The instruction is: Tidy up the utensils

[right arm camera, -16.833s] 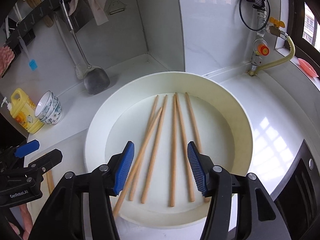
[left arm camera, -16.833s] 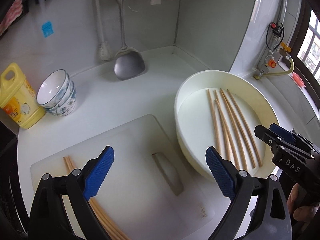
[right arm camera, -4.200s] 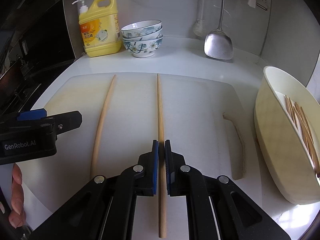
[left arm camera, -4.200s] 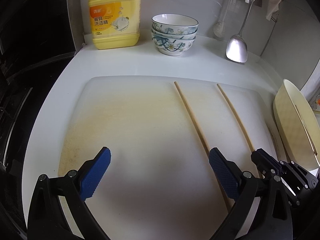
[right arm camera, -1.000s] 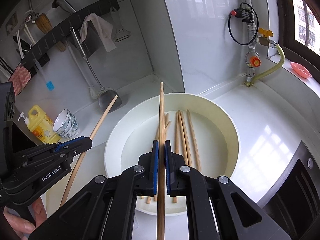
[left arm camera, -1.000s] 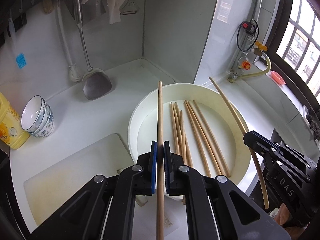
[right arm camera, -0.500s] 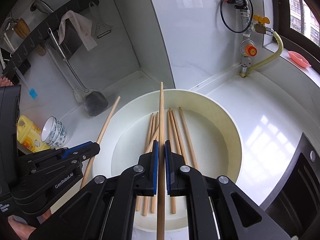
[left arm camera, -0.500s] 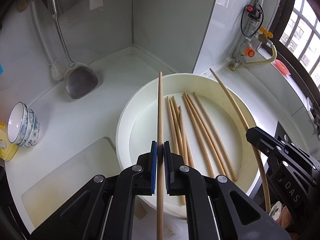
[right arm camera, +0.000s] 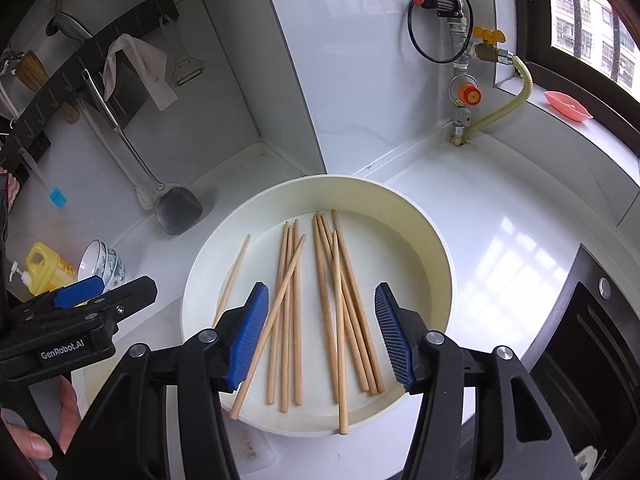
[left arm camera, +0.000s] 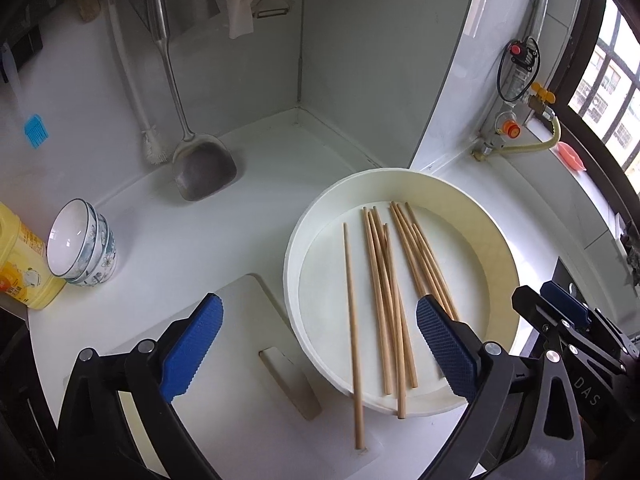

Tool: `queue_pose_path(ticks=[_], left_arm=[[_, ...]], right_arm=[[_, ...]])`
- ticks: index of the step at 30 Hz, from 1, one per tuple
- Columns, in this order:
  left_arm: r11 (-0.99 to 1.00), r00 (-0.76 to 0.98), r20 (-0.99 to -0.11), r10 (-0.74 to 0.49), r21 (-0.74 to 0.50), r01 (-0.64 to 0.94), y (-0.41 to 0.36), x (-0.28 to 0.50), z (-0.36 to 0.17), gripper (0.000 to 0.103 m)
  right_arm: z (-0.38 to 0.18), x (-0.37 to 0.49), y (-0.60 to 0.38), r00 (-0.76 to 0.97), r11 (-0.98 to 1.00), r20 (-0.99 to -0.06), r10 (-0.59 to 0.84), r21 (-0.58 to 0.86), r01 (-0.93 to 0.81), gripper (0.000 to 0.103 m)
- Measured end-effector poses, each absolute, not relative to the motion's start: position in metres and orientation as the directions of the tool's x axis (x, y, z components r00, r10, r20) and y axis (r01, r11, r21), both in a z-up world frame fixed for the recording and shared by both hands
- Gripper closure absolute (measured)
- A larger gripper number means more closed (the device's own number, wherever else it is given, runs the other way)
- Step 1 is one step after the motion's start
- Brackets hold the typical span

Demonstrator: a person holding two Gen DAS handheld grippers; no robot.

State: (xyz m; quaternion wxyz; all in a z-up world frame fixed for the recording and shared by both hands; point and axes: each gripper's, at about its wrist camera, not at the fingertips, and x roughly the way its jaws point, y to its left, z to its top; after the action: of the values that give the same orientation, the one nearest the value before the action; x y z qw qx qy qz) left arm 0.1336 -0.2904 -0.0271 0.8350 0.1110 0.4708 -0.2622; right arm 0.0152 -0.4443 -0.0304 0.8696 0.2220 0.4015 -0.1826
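Observation:
Several wooden chopsticks (left arm camera: 384, 292) lie in a round cream basin (left arm camera: 496, 248) on the white counter. One chopstick (left arm camera: 352, 328) lies at the left of the bundle, its near end over the rim above the cutting board (left arm camera: 224, 400). In the right wrist view another chopstick (right arm camera: 340, 336) lies over the bundle (right arm camera: 288, 312) with its near end past the basin's (right arm camera: 440, 272) front rim. My left gripper (left arm camera: 318, 350) is open and empty above the basin's near edge. My right gripper (right arm camera: 320, 334) is open and empty above the basin.
A metal spatula (left arm camera: 202, 170) and a brush hang against the back wall. Stacked bowls (left arm camera: 82, 250) and a yellow detergent bottle (left arm camera: 20, 264) stand at the left. A gas valve with a yellow hose (right arm camera: 476, 92) is at the back right. A dark stove edge (right arm camera: 600, 340) lies right.
Both grippers have opened and let go of their chopsticks, which now lie in the basin with the others. Both grippers have drawn back a little.

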Motion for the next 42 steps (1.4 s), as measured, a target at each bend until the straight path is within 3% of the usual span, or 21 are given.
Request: queue_pose_path(ticks=[5, 42], left_arm=[[0.828, 0.443, -0.832, -0.333, -0.034, 0.559, -0.287, 0.122, -0.012, 0.007], [0.821, 0.49, -0.813, -0.314, 0.027, 0.571, -0.272, 0.1, 0.017, 0.007]], right_arm=[[-0.018, 0.005, -0.438, 0.619, 0.83, -0.772, -0.145, 0.245, 0.5, 0.043], [0.016, -0.02, -0.416, 0.593, 0.808, -0.783, -0.189, 0.219, 0.547, 0.035]])
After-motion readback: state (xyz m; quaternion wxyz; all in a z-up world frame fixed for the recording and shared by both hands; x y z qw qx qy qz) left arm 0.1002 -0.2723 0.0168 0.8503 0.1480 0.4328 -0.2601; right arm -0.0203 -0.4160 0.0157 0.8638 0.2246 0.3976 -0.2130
